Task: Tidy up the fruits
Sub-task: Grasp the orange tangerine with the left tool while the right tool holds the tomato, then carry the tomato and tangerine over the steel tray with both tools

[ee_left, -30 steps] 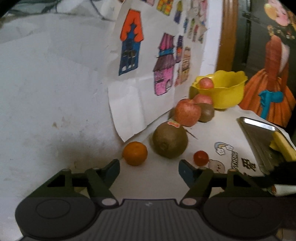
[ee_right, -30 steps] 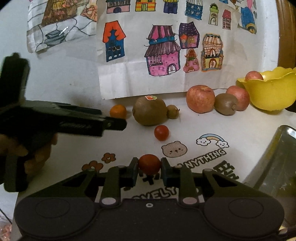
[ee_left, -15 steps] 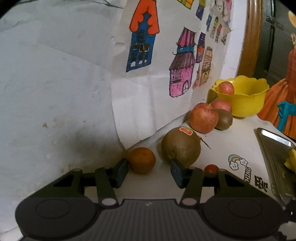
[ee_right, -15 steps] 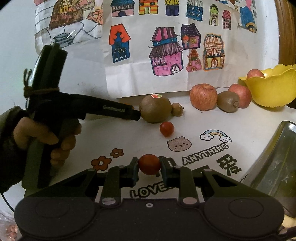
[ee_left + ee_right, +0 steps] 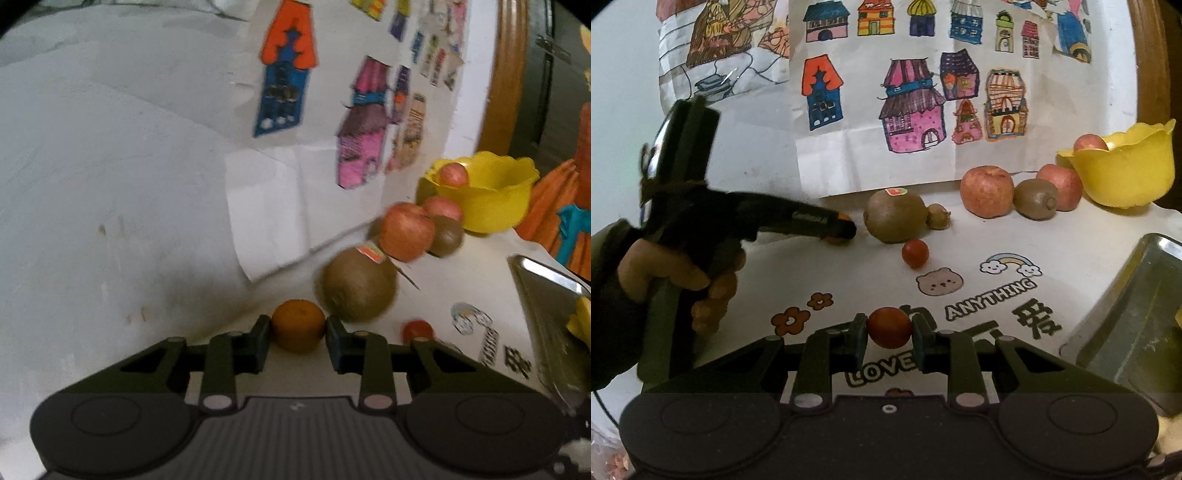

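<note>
My left gripper point(image 5: 297, 341) is shut on a small orange point(image 5: 298, 325) that rests on the white table near the wall. Just beyond it lies a large brown kiwi point(image 5: 356, 284) with a sticker, and a cherry tomato point(image 5: 417, 331) to the right. My right gripper point(image 5: 889, 338) is shut on a red cherry tomato point(image 5: 889, 327), held above the printed tablecloth. In the right wrist view the left gripper point(image 5: 846, 230) reaches in from the left, a hand point(image 5: 665, 277) on its handle, and the orange point(image 5: 834, 240) is mostly hidden behind its fingers.
Two apples point(image 5: 987, 190) and a smaller kiwi point(image 5: 1035, 198) sit by a yellow bowl point(image 5: 1126, 170) that holds another apple point(image 5: 1089, 142). A tiny kiwi point(image 5: 938, 216) lies behind the big one. A metal tray point(image 5: 1137, 321) stands at the right. Drawings hang on the wall behind.
My left gripper moved forward to the orange and its fingers closed on it. My right gripper kept hold of the cherry tomato and rose slightly.
</note>
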`<state>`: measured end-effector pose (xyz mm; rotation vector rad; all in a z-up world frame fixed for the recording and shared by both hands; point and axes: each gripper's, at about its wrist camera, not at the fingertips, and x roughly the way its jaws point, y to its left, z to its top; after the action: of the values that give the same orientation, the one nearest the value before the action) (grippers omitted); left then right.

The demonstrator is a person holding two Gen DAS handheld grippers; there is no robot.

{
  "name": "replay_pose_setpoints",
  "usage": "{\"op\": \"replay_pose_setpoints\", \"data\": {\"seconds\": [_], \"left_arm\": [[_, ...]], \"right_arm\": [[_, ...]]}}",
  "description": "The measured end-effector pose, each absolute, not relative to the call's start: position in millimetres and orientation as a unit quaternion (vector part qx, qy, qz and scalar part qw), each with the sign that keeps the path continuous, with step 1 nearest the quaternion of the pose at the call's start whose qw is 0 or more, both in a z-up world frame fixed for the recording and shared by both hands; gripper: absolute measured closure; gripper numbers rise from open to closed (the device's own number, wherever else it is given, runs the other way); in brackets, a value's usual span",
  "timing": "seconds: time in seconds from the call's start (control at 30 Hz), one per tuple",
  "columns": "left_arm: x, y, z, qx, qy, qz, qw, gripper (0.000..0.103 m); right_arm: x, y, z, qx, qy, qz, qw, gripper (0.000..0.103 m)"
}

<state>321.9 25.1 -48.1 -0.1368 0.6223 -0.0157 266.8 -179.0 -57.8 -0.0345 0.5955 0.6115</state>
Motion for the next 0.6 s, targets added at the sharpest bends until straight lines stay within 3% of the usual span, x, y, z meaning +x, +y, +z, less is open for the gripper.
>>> {"op": "replay_pose_setpoints", "data": {"seconds": [0.6], "left_arm": [[264, -87, -25, -0.031, 0.284, -0.164, 0.944, 0.068]], "right_arm": [[219, -275, -43, 0.017, 0.271, 0.206, 0.940, 0.075]]}}
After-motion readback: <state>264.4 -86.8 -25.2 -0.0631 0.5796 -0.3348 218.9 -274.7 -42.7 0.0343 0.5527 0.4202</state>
